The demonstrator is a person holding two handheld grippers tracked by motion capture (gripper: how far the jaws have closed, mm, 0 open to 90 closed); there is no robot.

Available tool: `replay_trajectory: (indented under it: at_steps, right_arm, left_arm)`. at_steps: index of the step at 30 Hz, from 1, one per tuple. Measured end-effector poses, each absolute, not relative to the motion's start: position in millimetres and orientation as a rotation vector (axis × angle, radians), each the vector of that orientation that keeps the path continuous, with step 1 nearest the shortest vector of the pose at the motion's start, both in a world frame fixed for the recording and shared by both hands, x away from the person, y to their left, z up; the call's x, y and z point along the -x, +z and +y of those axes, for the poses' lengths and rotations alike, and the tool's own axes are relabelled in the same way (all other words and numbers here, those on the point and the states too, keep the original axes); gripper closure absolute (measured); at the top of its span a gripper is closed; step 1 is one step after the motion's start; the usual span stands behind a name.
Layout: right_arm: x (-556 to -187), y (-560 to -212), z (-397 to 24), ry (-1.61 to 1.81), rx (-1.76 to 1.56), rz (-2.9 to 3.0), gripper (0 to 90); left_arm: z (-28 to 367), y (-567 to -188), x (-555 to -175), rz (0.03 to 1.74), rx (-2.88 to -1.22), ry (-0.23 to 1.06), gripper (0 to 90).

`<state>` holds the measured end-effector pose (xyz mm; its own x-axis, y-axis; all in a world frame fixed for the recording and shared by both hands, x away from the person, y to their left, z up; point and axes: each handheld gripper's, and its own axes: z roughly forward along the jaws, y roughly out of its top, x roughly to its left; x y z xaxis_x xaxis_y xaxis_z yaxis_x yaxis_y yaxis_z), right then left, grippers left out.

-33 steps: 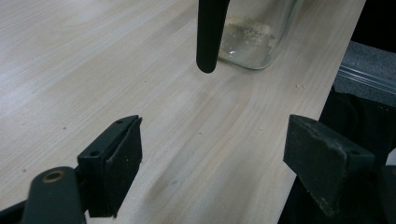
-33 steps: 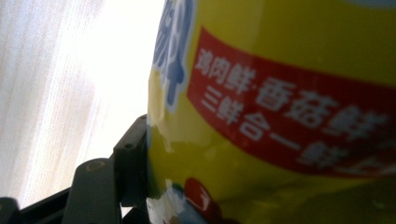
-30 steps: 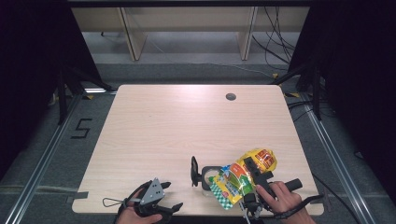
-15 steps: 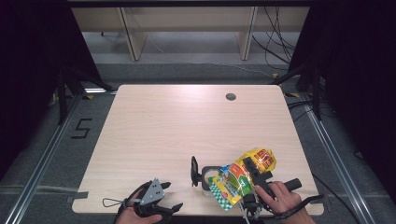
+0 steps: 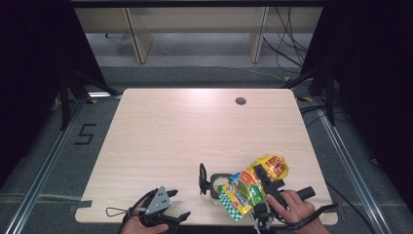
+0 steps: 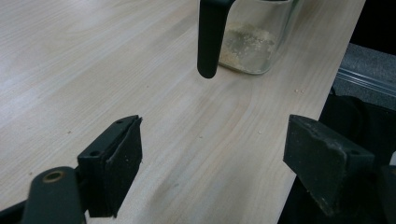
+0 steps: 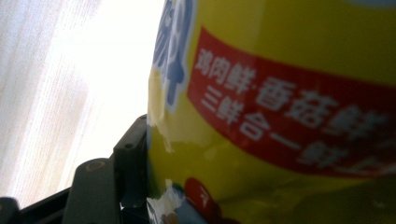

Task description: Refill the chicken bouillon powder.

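Right gripper [image 5: 263, 181] clamps yellow bag [image 5: 253, 183] tilted over glass jar [image 5: 217, 186] — pour slowly; left gripper [image 5: 171, 217], jaws wide, empty, should steady jar.

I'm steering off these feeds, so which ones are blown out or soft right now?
Right gripper view: the upper left is washed out white, and the yellow pouch sits so close that its print is soft. Left gripper view: evenly lit, the glass jar and the table's wood grain readable. High view: a bright patch on the table's far edge, surroundings dark.
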<state>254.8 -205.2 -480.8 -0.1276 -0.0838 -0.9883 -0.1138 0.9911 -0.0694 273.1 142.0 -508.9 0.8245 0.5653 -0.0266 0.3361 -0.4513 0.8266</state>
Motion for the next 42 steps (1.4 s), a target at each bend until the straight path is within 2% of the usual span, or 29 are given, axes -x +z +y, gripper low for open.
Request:
replay_trajectory:
  at_steps: [3,6,7,9,10,12,16,19,20,22,23,25,26,29,30,31,32,34,35,38,39,42]
  right_arm:
    - [-262.7,-469.0,-200.4,-0.040,0.398,1.670,34.9]
    - [-262.8,-468.4,-199.5,-0.034,0.413,1.675,34.9]
    - [-254.1,-480.3,-203.5,0.027,0.173,1.695,34.9]
    - [-254.3,-479.9,-203.1,0.024,0.181,1.694,34.9]
    - [-263.2,-467.3,-198.5,-0.038,0.434,1.671,34.9]
    - [-264.0,-466.8,-198.3,-0.042,0.448,1.667,34.9]
    - [-261.8,-469.8,-200.2,-0.027,0.381,1.671,34.9]
    - [-264.5,-466.3,-198.4,-0.045,0.456,1.661,35.0]
    - [-254.6,-482.0,-204.8,0.030,0.144,1.707,34.9]
    - [-254.6,-480.7,-204.6,0.023,0.162,1.686,35.0]
    - [-258.7,-474.7,-203.0,-0.011,0.282,1.689,34.9]
    - [-255.5,-478.3,-204.9,0.010,0.182,1.687,35.0]
    - [-264.9,-464.6,-200.3,-0.051,0.460,1.652,35.0]
    - [-265.7,-464.4,-200.5,-0.057,0.477,1.647,35.0]
    - [-256.5,-478.3,-205.9,0.019,0.187,1.679,35.0]
    - [-255.6,-479.6,-206.4,0.024,0.155,1.681,35.0]
    - [-255.3,-480.0,-206.9,0.024,0.142,1.681,35.0]
    - [-264.2,-467.6,-203.4,-0.043,0.394,1.662,35.0]
    - [-255.3,-479.5,-207.5,0.019,0.143,1.680,35.0]
    - [-262.2,-470.3,-204.7,-0.034,0.344,1.666,35.0]
    - [-255.9,-479.3,-207.7,0.011,0.167,1.671,35.0]
    - [-255.1,-479.0,-207.5,-0.001,0.173,1.654,35.0]
  left_arm:
    - [142.1,-509.1,-272.9,0.648,-2.090,0.319,18.8]
    - [141.9,-508.6,-273.5,0.649,-2.088,0.320,18.8]
    - [140.8,-509.5,-272.9,0.659,-2.074,0.314,18.8]
    - [141.0,-509.7,-272.6,0.659,-2.075,0.311,18.9]
    - [141.8,-509.2,-272.8,0.649,-2.087,0.316,18.9]
    - [142.0,-508.6,-273.1,0.658,-2.083,0.311,18.8]
    - [142.2,-509.2,-272.7,0.655,-2.087,0.313,18.8]
    - [142.0,-508.5,-273.2,0.658,-2.084,0.313,18.8]
    - [142.1,-508.9,-273.0,0.657,-2.086,0.312,18.8]
    - [142.2,-509.1,-272.8,0.655,-2.087,0.312,18.8]
    - [142.2,-508.8,-272.8,0.653,-2.085,0.313,18.8]
    - [141.9,-508.9,-273.1,0.660,-2.078,0.315,18.8]
    - [142.2,-508.9,-273.2,0.657,-2.087,0.312,18.8]
    - [142.3,-508.9,-273.0,0.654,-2.088,0.312,18.8]
    - [142.3,-508.7,-273.2,0.657,-2.085,0.309,18.8]
    - [143.0,-508.6,-274.1,0.647,-2.098,0.320,18.8]
    - [143.0,-508.6,-274.1,0.647,-2.098,0.320,18.8]
    - [143.4,-508.7,-274.0,0.639,-2.109,0.326,18.8]
    - [143.8,-508.3,-274.2,0.638,-2.114,0.329,18.8]
    - [142.6,-508.9,-274.2,0.645,-2.089,0.317,18.8]
    - [142.8,-508.8,-274.2,0.639,-2.095,0.316,18.8]
    - [142.4,-508.8,-273.4,0.655,-2.087,0.309,18.7]
